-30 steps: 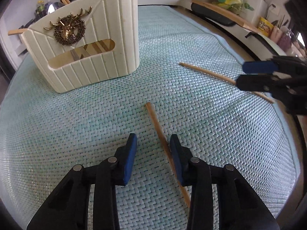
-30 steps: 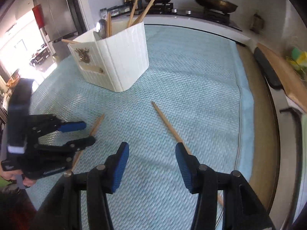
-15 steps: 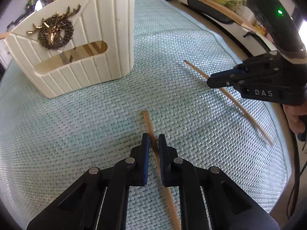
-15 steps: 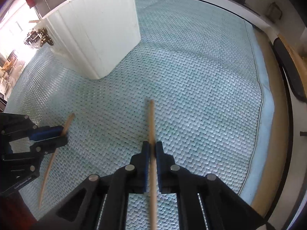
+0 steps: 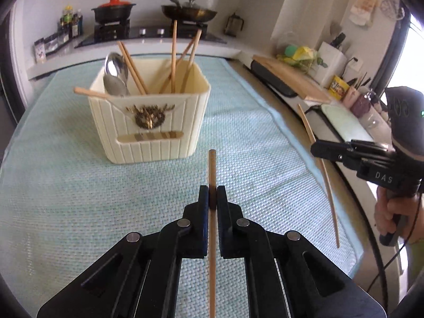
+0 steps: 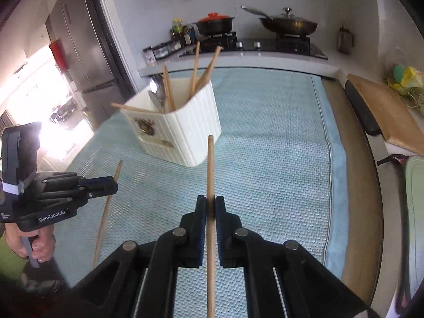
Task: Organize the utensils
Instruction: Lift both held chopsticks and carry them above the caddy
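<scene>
Left gripper (image 5: 212, 194) pinched tight on a wooden chopstick (image 5: 212, 169), the stick running straight up between the blue pads and its tip poking out ahead, clear of the mat. Right gripper (image 6: 210, 205) likewise clamped on a second chopstick (image 6: 210, 169), tip forward and raised off the surface. Both sets of jaws have just been closing, each with its stick between them. Ahead of both grippers, slightly to the left, stands the cream ribbed utensil holder (image 5: 159, 132) with a brass stag emblem (image 5: 149, 116) on its front; it already carries several chopsticks and a metal spoon (image 5: 115, 74), one stick lying across its left rim. Holder sits on a pale green woven mat (image 5: 66, 198) that covers the worktop below and around the grippers, with a blue border on its right edge. Beyond the holder: a counter with a gas hob, a black pot with a red lid (image 5: 114, 10), and a lidded wok (image 5: 189, 13). To the right of the grippers, a wooden cutting board (image 6: 384, 111) on the side counter. Far left of the right gripper, a dark fridge (image 6: 79, 53) beside a bright doorway.
</scene>
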Demonstrator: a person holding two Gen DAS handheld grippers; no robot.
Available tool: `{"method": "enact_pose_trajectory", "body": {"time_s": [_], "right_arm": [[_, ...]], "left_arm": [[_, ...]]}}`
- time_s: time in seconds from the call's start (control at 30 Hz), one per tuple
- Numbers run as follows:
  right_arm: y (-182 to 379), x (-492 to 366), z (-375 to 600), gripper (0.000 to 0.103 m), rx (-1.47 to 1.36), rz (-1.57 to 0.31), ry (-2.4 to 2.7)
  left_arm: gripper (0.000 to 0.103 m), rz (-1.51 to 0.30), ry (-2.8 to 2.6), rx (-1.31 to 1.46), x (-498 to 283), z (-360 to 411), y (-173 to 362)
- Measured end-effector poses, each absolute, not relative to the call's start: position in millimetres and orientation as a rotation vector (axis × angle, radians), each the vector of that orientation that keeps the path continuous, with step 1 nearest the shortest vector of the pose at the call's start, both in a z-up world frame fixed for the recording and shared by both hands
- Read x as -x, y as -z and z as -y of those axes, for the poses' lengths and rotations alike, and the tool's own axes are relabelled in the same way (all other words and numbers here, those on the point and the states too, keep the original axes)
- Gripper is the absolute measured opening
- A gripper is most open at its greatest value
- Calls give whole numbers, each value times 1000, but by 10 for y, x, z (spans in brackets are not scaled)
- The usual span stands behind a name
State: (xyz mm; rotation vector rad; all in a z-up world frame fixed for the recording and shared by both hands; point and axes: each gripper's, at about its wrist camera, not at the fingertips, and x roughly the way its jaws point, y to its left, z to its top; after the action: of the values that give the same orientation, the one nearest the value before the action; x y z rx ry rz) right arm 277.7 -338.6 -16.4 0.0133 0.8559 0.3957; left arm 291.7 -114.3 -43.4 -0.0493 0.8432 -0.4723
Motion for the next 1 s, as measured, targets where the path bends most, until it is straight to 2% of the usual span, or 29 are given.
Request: {"method": "enact_pose_trajectory", "body": {"time_s": [0.23,0.57,1.0], "right_arm": [[-356,-2510,3307,7,-69,-693,-412],[-888,-2314,3085,7,-76,-477,-425],[-903,-3026,2731,7,-144,-490,-437]], "left_arm": [[4,-696,475,78,-2653,748,-164],[4,-592,474,88,-2566,448,-567],[4,-590,435,108,-3176,290,-903]]}}
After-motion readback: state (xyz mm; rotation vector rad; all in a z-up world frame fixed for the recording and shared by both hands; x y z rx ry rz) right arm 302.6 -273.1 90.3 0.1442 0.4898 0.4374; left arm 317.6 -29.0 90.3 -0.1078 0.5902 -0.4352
